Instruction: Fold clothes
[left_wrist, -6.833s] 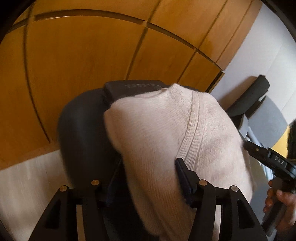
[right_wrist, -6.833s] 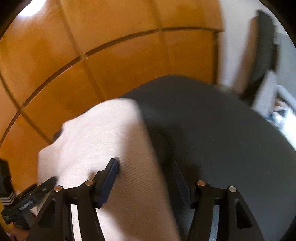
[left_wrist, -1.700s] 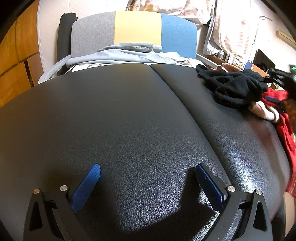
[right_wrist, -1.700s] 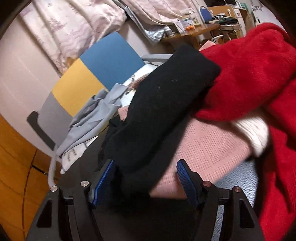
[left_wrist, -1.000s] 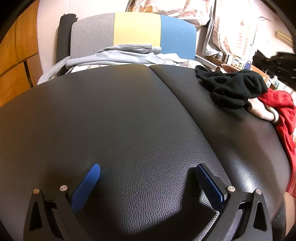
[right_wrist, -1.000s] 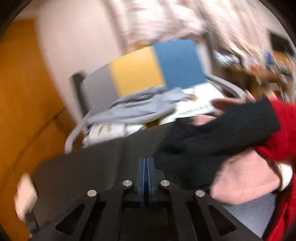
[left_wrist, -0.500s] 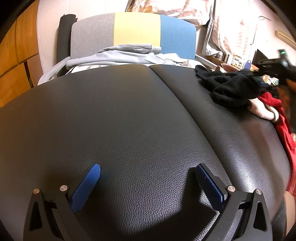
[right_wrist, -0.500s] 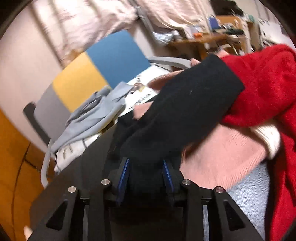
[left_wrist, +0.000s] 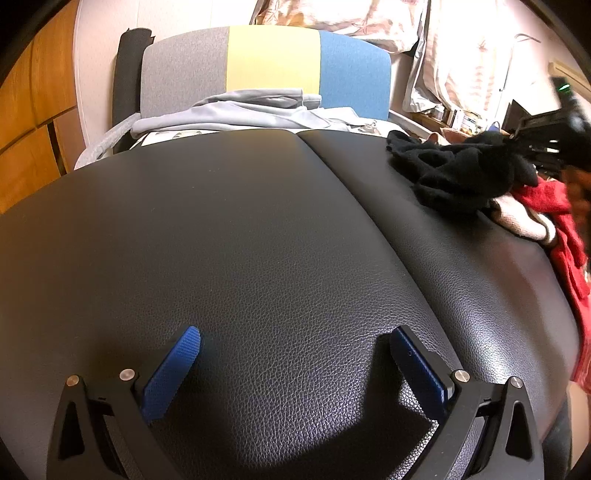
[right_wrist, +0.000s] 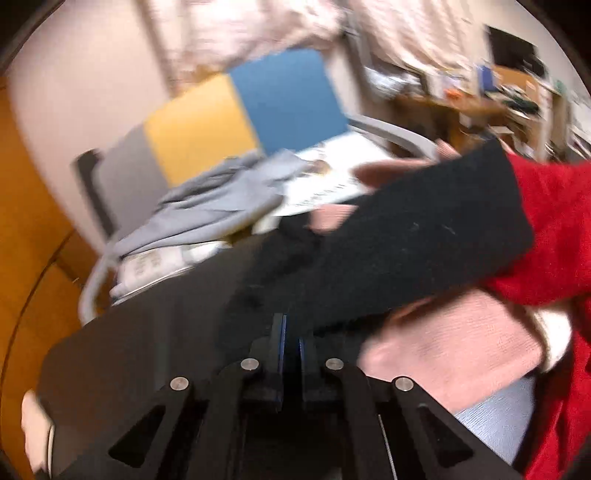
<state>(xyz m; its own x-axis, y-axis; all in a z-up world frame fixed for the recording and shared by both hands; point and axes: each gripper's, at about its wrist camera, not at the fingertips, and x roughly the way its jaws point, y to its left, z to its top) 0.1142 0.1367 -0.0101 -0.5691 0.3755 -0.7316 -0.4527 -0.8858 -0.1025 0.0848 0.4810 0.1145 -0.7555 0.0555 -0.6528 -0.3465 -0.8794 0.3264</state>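
A pile of clothes lies at the right end of the black leather surface: a black garment on top, a pink knit under it and a red knit beside them. My right gripper has its jaws closing, pinched on a fold at the black garment's near edge. In the left wrist view it is a dark blur at the garment's far side. My left gripper hovers open over bare leather, nothing between its fingers.
A grey, yellow and blue chair stands behind the surface, with a grey garment draped on its seat. Wooden panels line the left wall. A cluttered desk sits at the back right. A hand shows at the lower left.
The right gripper's jaws went from half open around the black garment to pinched on it, and its view swung sideways. The left gripper stayed still and open.
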